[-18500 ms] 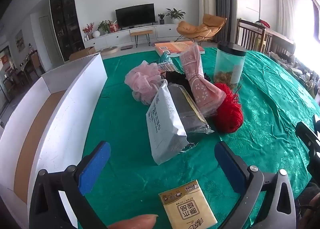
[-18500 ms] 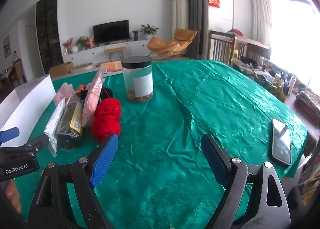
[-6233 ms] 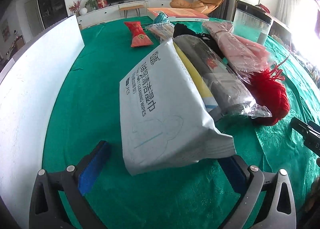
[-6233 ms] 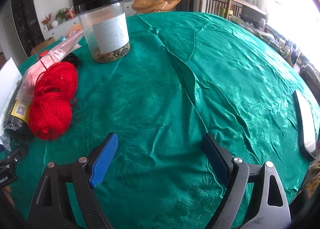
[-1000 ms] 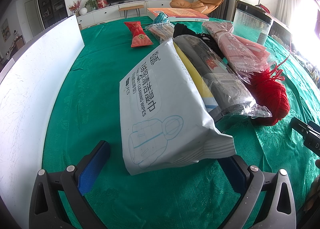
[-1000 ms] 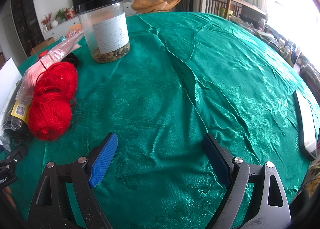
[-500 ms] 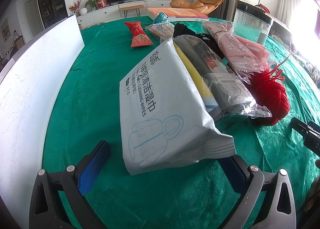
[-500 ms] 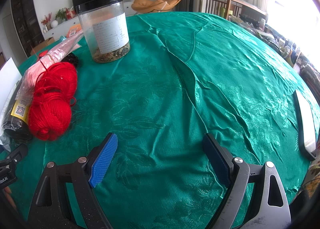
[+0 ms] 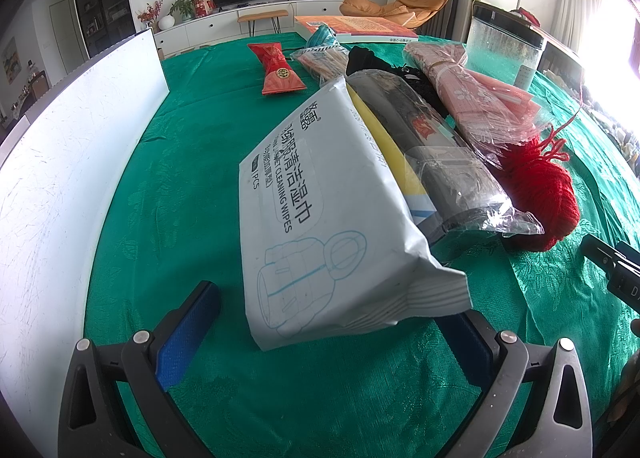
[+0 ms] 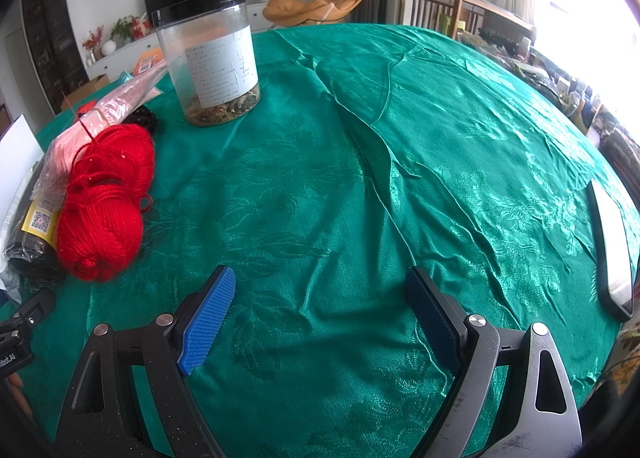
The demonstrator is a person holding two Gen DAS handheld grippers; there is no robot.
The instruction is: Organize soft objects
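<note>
Nothing moved: crinkled wipes pack [image 9: 320,213], fuzzy yarn [image 10: 104,201]

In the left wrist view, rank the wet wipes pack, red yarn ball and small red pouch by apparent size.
1. Wet wipes pack, largest, though it lies nearest the camera.
2. Red yarn ball.
3. Small red pouch, smallest, but farthest away, so its true rank against the yarn is unsure.

wipes pack [image 9: 320,209]: white, tilted on black roll [image 9: 432,149] | red yarn [image 9: 540,193]: beside
</note>
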